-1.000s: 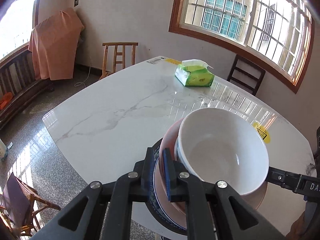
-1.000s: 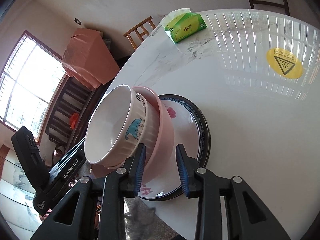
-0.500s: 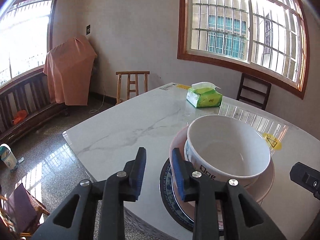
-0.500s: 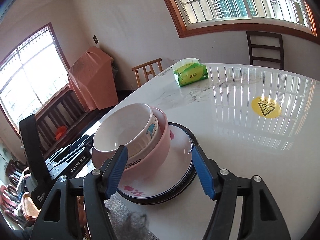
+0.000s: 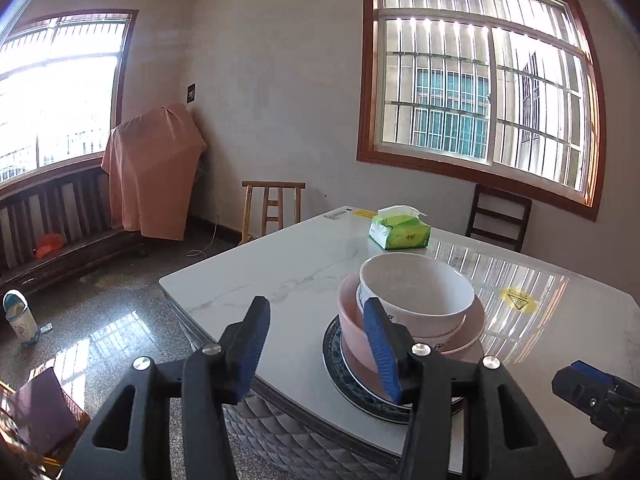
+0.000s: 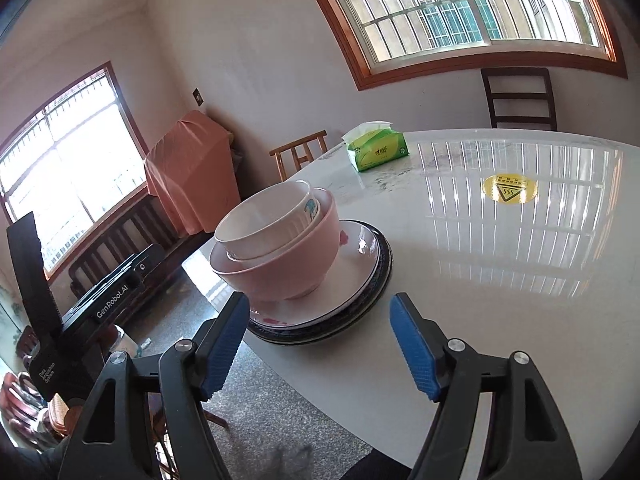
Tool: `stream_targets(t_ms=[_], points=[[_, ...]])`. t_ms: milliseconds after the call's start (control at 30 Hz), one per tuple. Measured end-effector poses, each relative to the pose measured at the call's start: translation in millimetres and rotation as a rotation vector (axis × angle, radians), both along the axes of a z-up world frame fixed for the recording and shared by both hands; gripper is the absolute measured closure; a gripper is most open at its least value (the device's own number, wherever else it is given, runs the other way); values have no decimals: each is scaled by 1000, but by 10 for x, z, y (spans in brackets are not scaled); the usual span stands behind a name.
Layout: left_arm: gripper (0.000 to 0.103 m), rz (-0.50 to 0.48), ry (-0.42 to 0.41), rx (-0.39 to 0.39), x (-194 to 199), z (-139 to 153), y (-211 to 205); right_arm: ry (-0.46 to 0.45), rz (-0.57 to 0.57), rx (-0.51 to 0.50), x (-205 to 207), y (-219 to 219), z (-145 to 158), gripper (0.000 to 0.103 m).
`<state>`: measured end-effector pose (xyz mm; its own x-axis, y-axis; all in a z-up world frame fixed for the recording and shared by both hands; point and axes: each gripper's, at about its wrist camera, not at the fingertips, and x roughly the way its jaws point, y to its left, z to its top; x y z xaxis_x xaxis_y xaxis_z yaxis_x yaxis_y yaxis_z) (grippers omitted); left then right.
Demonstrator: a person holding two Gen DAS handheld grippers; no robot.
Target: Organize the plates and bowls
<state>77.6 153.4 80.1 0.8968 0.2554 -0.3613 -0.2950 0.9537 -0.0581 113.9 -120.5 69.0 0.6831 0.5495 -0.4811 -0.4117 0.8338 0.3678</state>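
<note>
Left gripper [image 5: 316, 344] at left, jaws opening, nothing between the blue pads, stack just beyond its right finger; right of it the stack sits near the near edge of the marble table [image 6: 500, 280]: white bowl [image 6: 264, 226] nested in pink bowl [image 6: 280, 268], on a floral plate [image 6: 352, 268] over dark-rimmed plates [image 6: 380, 276]; green tissue pack [image 6: 378, 152] and yellow warning sticker [image 6: 510, 189] further back; right gripper [image 6: 320, 344] at right, jaws opening, released, pads apart from the plates
</note>
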Motion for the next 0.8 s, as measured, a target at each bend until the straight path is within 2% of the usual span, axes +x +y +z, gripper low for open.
stream_targets(t_ms=[133, 267, 433, 533, 700, 767, 800], points=[[40, -65, -83, 41, -235, 192, -288, -67, -22, 3, -264, -104, 118, 21], [25, -169, -126, 57, -414, 378, -565, -116, -44, 31, -448, -271, 213, 20], [19, -273, -187, 48, -655, 610, -854, -162, -87, 64, -643, -511, 308, 17], [17, -327, -188, 74, -720, 733, -1045, -184, -113, 88, -752, -667, 338, 15], [15, -405, -202, 64, -818, 864, -1281, -211, -162, 107, -863, -915, 360, 10], [3, -404, -197, 79, -842, 892, -1393, -206, -179, 115, -872, -996, 344, 8], [0, -412, -200, 87, -856, 898, -1444, -202, -185, 122, -883, -1040, 333, 8]])
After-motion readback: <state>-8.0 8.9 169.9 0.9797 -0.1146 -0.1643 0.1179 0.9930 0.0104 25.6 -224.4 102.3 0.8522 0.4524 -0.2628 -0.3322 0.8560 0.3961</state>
